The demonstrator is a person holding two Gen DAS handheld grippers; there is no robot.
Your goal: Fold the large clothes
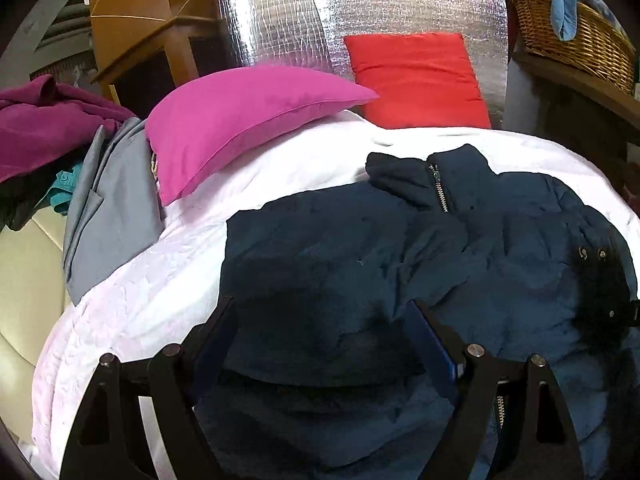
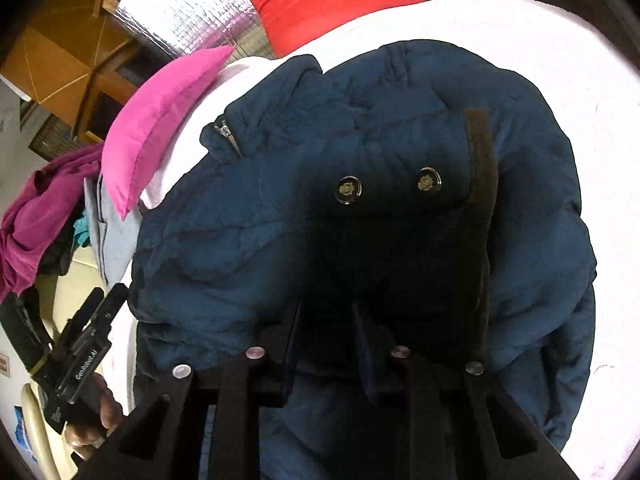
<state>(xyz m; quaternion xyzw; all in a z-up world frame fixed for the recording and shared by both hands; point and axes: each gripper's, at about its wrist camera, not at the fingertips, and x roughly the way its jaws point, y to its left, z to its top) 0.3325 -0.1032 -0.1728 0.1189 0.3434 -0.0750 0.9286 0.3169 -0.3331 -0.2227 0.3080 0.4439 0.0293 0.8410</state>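
A navy padded jacket lies on a white bedsheet, its collar and zipper toward the pillows, one sleeve laid across its front. My left gripper hangs open over the jacket's lower left part, its jaws wide apart with fabric below them. In the right wrist view the jacket fills the middle, with two snap buttons and a dark strap. My right gripper sits low over a dark fold near the buttons, jaws narrowly apart; whether they pinch fabric is not clear. The left gripper shows at the lower left, held by a hand.
A pink pillow and a red pillow lie at the head of the bed against a silver foil panel. A grey garment and a purple garment lie at the left. A wicker basket stands at the right.
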